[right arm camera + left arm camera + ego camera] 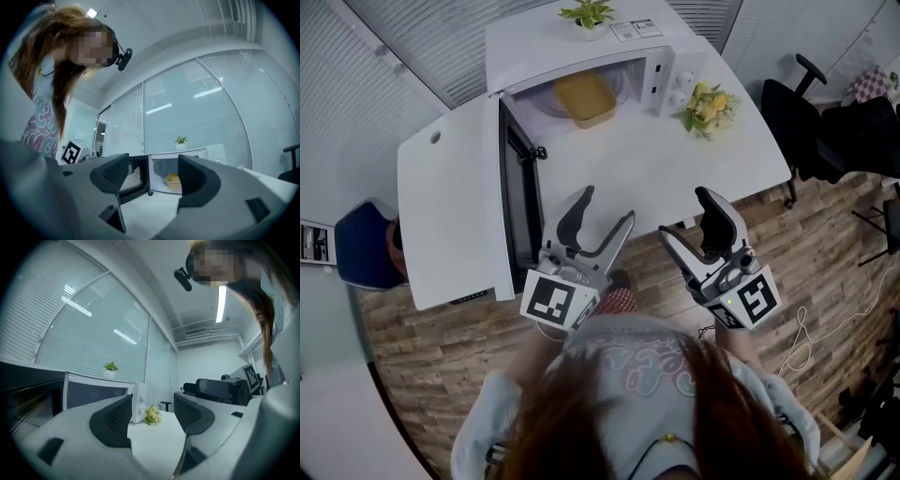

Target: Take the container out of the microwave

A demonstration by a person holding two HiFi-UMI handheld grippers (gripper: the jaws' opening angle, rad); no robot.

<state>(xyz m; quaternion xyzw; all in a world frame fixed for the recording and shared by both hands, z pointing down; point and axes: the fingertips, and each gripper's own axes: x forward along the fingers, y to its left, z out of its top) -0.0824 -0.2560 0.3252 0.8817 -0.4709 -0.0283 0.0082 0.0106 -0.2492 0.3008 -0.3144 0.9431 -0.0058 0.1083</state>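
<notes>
A yellow container [585, 98] sits inside the white microwave [581, 47], whose door [455, 211] hangs wide open to the left. The right gripper view shows the same yellow container [173, 182] in the lit cavity between the jaws, far off. My left gripper [606, 208] is open and empty, held near the table's front edge, close to the door. My right gripper [689, 217] is open and empty too, over the table's front right part. Both are well short of the microwave. In the left gripper view the left gripper [151, 416] faces the microwave's control side [137, 401].
A bunch of yellow flowers [708, 105] lies on the white table [675, 169] right of the microwave. A small potted plant [587, 15] stands on top of it. Black office chairs [825, 127] stand at the right on the wooden floor.
</notes>
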